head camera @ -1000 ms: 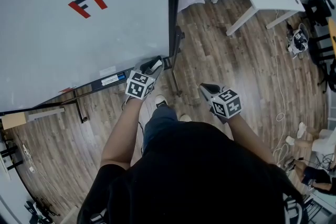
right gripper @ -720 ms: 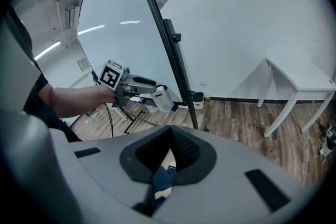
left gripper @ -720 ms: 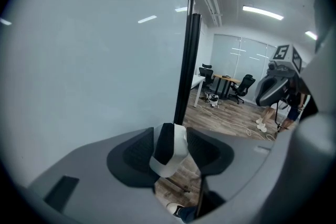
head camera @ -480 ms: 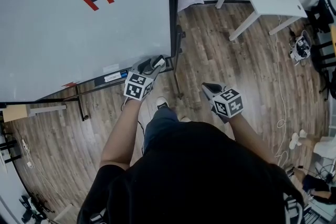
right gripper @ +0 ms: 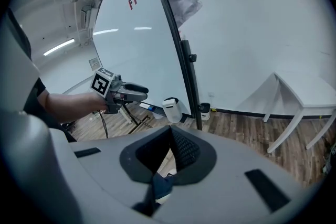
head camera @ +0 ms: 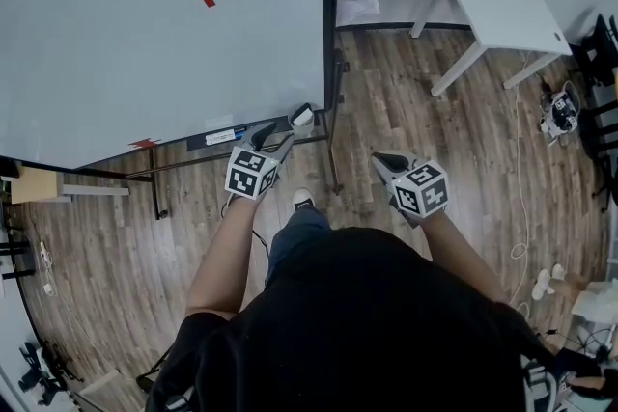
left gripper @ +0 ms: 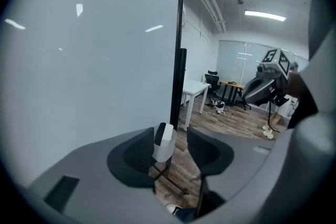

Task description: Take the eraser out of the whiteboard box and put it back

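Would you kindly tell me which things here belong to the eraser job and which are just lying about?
Job: eraser, whiteboard box, whiteboard, left claw.
Lying about: white table, office chair, cardboard box.

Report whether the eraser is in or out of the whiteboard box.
In. The eraser stands in the box, top sticking out; the left gripper, jaws apart, has not closed on it.
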